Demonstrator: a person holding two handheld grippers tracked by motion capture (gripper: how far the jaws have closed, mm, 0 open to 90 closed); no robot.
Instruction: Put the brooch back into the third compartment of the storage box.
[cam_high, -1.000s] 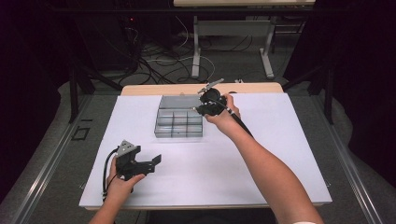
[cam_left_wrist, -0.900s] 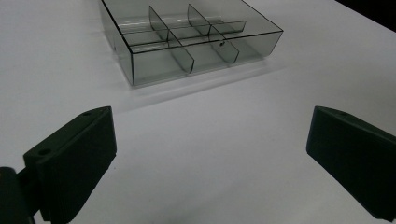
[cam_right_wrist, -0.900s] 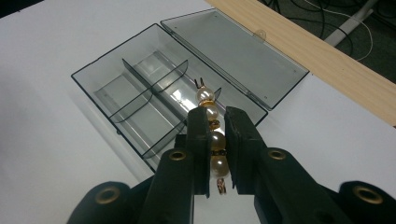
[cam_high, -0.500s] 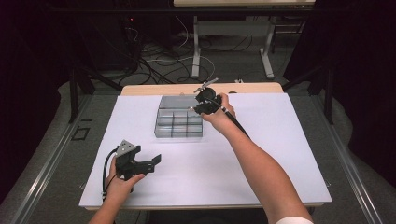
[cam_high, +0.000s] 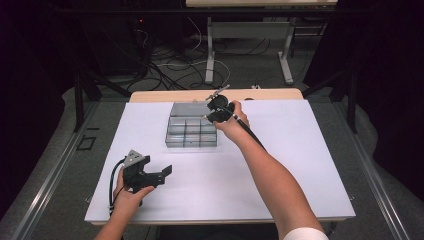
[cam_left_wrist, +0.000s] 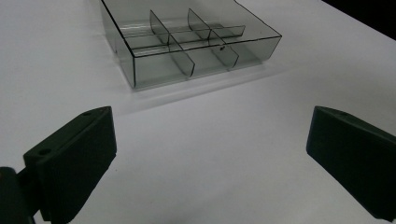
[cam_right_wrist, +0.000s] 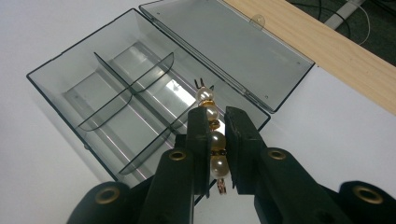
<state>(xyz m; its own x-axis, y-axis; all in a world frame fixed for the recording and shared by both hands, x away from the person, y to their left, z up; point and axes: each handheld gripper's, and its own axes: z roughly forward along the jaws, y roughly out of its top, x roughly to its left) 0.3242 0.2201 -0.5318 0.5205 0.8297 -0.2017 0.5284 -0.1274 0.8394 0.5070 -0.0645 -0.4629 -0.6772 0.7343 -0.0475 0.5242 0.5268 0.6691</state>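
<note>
- White worktop (cam_high: 300, 165) on a wooden table, its bare wood strip along the far edge; dark room behind, cables on the floor.
- Clear compartment box (cam_high: 192, 131) near the far edge, lid open toward the wood strip.
- Left gripper (cam_high: 162, 174) low near the front left corner, released, jaws wide apart, aimed at the box.
- Right gripper (cam_right_wrist: 216, 122) reaching above the box's right end, clenched on a pearl bracelet (cam_right_wrist: 211, 135), held over the compartments.
</note>
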